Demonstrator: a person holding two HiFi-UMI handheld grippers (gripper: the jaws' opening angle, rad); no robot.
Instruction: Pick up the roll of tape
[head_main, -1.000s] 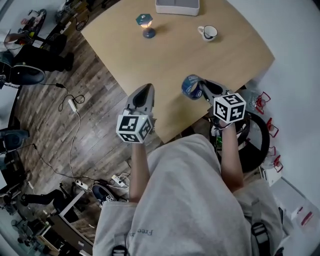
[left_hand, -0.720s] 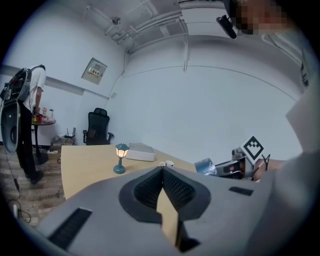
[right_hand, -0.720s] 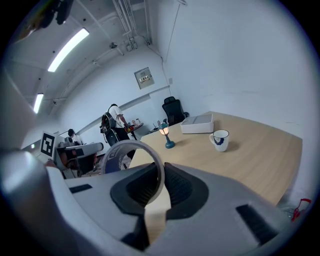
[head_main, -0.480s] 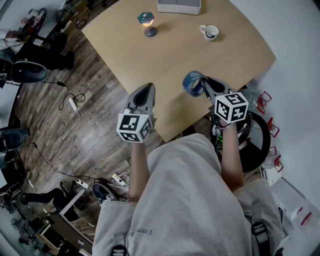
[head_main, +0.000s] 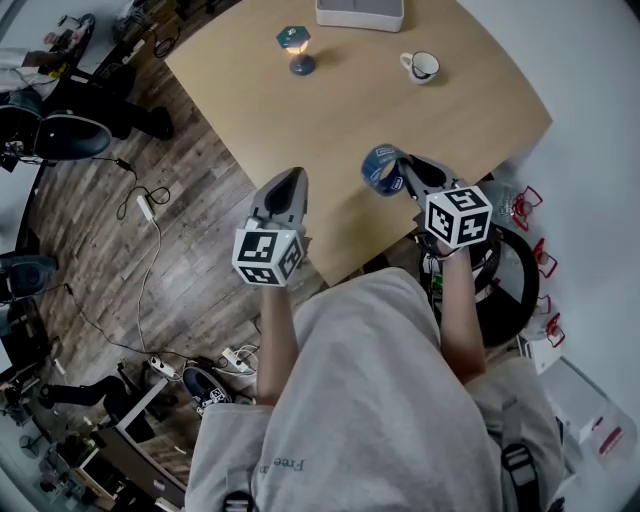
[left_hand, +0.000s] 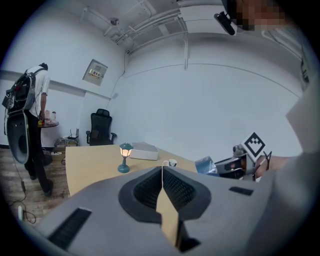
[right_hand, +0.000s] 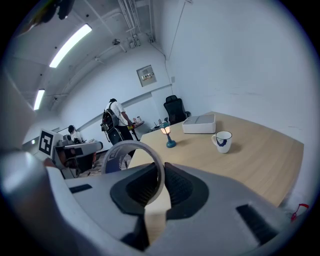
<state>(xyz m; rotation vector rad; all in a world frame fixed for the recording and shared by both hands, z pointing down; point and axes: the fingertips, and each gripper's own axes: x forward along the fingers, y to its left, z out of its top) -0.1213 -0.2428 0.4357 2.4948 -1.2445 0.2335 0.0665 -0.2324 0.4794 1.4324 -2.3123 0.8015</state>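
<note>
Holding steady, we are keeping the right gripper (head_main: 399, 178) clamped on the roll of tape (head_main: 379, 168), seemingly clear of the table (head_main: 400, 110), left gripper (head_main: 289, 178) closed, empty.

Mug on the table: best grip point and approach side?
Probably the mug rim wall, from above: it stands upright, mouth open, so one jaw goes inside, one outside. Take the side away from the handle, which points toward the lamp. Left gripper is shut and empty, so free for it.
</note>
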